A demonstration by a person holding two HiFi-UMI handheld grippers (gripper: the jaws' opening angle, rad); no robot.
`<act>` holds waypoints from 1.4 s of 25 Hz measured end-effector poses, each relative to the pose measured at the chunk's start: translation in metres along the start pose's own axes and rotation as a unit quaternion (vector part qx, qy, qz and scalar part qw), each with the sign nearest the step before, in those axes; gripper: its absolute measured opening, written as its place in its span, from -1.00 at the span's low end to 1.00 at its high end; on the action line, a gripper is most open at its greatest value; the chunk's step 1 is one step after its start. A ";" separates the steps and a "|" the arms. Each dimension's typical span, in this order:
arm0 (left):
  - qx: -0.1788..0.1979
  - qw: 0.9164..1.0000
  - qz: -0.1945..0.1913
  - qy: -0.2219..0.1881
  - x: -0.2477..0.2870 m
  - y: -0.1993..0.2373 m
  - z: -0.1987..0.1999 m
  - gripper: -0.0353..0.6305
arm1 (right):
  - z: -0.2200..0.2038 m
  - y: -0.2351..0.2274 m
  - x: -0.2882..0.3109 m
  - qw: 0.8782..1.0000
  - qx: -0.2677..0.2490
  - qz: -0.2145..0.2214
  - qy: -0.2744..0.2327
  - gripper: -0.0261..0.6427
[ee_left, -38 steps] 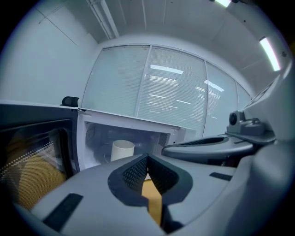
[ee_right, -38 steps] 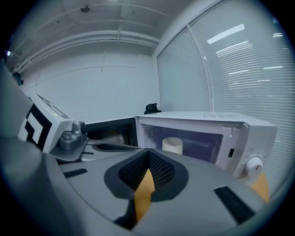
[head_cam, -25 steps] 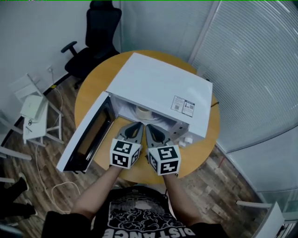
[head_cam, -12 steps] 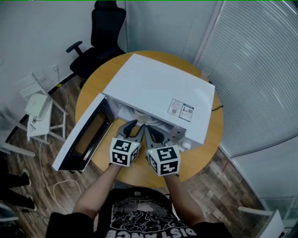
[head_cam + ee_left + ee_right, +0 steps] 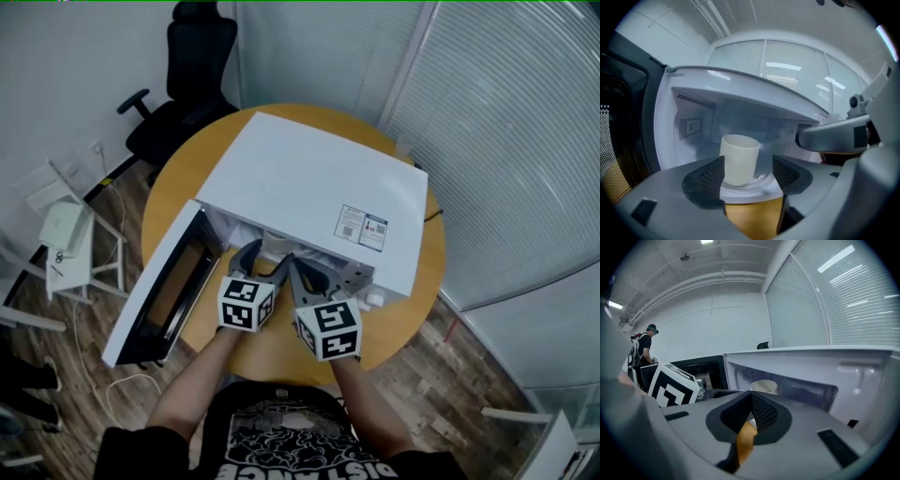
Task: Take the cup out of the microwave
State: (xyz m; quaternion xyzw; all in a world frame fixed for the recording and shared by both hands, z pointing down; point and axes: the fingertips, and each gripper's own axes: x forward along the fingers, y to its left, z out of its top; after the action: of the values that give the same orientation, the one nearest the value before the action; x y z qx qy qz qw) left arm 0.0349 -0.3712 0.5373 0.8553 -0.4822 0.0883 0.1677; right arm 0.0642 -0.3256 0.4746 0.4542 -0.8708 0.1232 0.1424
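A white microwave point(image 5: 319, 187) sits on a round wooden table point(image 5: 281, 349), its door point(image 5: 159, 295) swung open to the left. A cream cup point(image 5: 739, 158) stands upright on the glass turntable point(image 5: 759, 180) inside; it also shows in the right gripper view as the cup point(image 5: 764, 386). In the head view the microwave's top hides it. My left gripper point(image 5: 747, 171) is at the cavity mouth point(image 5: 255, 253), jaws opening; the cup stands just beyond the gap and the pads do not press on it. My right gripper point(image 5: 298, 269) is beside it, shut on nothing point(image 5: 751, 401).
A black office chair point(image 5: 183, 84) stands behind the table and a small white stand point(image 5: 66, 234) with cables is on the floor at left. Blinds on glass walls point(image 5: 506, 141) run along the right. A person point(image 5: 644, 345) stands far off in the right gripper view.
The left gripper's jaws have gone from shut to open as it moved forward and down to the microwave's mouth. The cup has slipped out of the head view.
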 end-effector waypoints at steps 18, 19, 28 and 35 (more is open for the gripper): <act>0.017 0.999 -0.048 0.011 0.037 0.011 0.002 0.40 | -0.003 -0.007 0.020 1.000 0.000 -0.006 0.011 -0.87; 0.021 0.998 -0.050 0.012 0.038 0.011 0.003 0.40 | -0.003 -0.008 0.020 1.000 0.001 -0.007 0.012 -0.87; 0.043 0.997 -0.061 0.018 0.054 0.013 0.007 0.43 | -0.002 -0.014 0.024 1.000 0.009 -0.021 0.009 -0.87; 0.038 0.997 -0.064 0.018 0.065 0.018 0.011 0.43 | -0.003 -0.018 0.030 0.999 0.012 -0.025 0.015 -0.87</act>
State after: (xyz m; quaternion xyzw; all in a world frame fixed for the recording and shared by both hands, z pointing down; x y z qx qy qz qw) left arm 0.0529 -0.4354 0.5505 0.8885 -0.4196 0.1108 0.1489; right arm 0.0629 -0.3571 0.4892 0.4759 -0.8553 0.1368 0.1526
